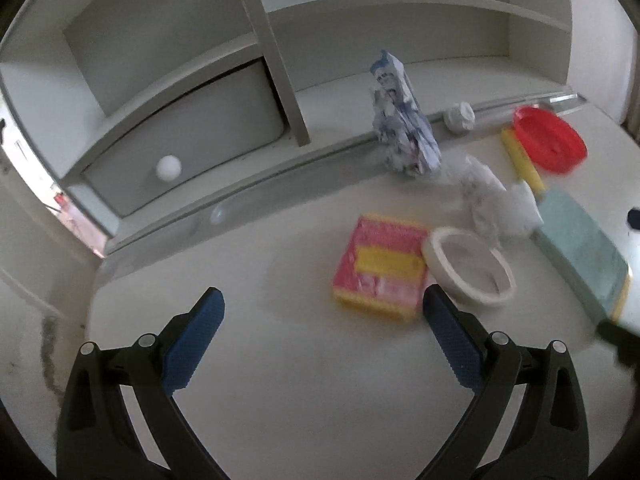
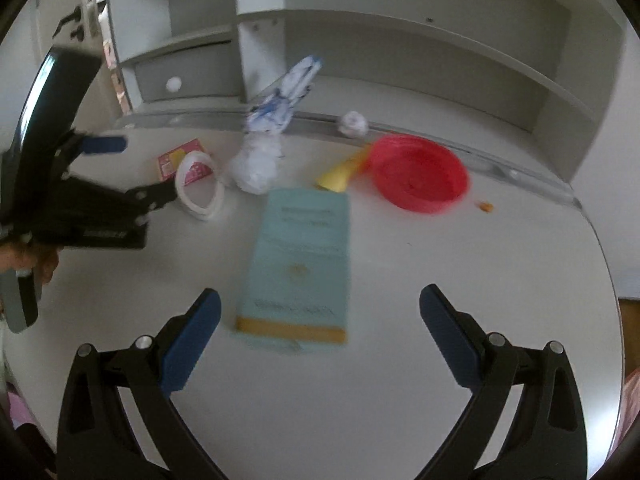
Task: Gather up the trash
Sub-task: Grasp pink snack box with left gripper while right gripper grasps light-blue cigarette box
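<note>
Desk (image 2: 400,300), white, with a shelf unit and a knobbed drawer (image 1: 192,140) at the back. Contents, left to right:

1. Left gripper (image 1: 322,338). Fingers spread wide, holding nothing, hovering above bare desk short of the clutter. In the right wrist view it enters from the left edge, near the tape ring.
2. Pink and yellow packet (image 1: 380,268). Lies flat, nearest the left gripper, touching or just beside the tape ring.
3. Tape ring (image 1: 468,266), white, flat on the desk.
4. Printed wrapper (image 1: 400,120), blue and white, crumpled, standing tall against the shelf ledge. Likely trash.
5. Crumpled white tissue (image 2: 256,164), in front of the wrapper and just beyond the book's far end. Likely trash.
6. Teal book (image 2: 300,260), flat, directly ahead of the right gripper.
7. Small white wad (image 2: 353,123), on the ledge behind the bowl. Likely trash.
8. Yellow tube (image 2: 342,170), partly tucked beside the red bowl (image 2: 416,172).
9. Orange crumb (image 2: 486,207), right of the bowl.
10. Right gripper (image 2: 320,334). Fingers spread wide, empty, the book's near end between them.

Handling note: no bin shows; the bowl may serve, though that cannot be told. The step appears to be the first reach. The tissue is soft and light: it should be approached from above, with the fingers closing low around its bulk, clear of the tape ring and book. The wrapper is tall and tippy, so a grip near its crumpled base would hold best. Both views are blurred, so fine contacts are uncertain.
</note>
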### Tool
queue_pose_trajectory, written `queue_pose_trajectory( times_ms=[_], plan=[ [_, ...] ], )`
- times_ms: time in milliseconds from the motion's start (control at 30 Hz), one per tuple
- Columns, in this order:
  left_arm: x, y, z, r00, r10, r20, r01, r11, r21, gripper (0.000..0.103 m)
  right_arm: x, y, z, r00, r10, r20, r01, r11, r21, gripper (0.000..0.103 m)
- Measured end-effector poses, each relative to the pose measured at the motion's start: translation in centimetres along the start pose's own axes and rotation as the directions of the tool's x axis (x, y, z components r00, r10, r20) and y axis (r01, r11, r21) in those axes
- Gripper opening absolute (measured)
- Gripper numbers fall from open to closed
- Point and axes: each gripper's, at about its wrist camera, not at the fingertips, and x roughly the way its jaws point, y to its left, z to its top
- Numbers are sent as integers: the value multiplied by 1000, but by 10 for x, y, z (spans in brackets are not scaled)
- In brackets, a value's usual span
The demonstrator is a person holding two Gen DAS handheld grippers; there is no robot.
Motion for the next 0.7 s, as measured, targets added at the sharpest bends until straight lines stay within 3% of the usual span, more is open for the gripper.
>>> queue_pose_trajectory(
  times_ms=[133,200,233,267,300,333,700],
  plan=[
    [9,2,8,998,-62,8,62,998,11,95,17,-10,4,998,38,-45,-36,998,48,96],
    [10,3,9,992,-128,11,128,992,5,77,19,-16,5,998,39,-47,-36,997,69,96],
    [9,4,9,984,-180,13,180,984,-9,51,18,-19,6,998,41,-41,-38,997,72,91],
    [7,5,8,975,-220,19,220,975,-32,48,16,-21,5,999,43,-27,-41,996,73,83],
    [6,3,7,981,-196,13,196,980,-29,48,11,-24,5,999,41,-12,-40,996,74,58],
    [4,1,6,983,-184,14,184,983,-21,47,11,-29,5,998,63,-13,-62,994,95,56],
    [-16,-7,-6,987,-158,9,158,987,-32,47,-12,-60,-8,998,48,52,-56,985,163,56]
  ],
)
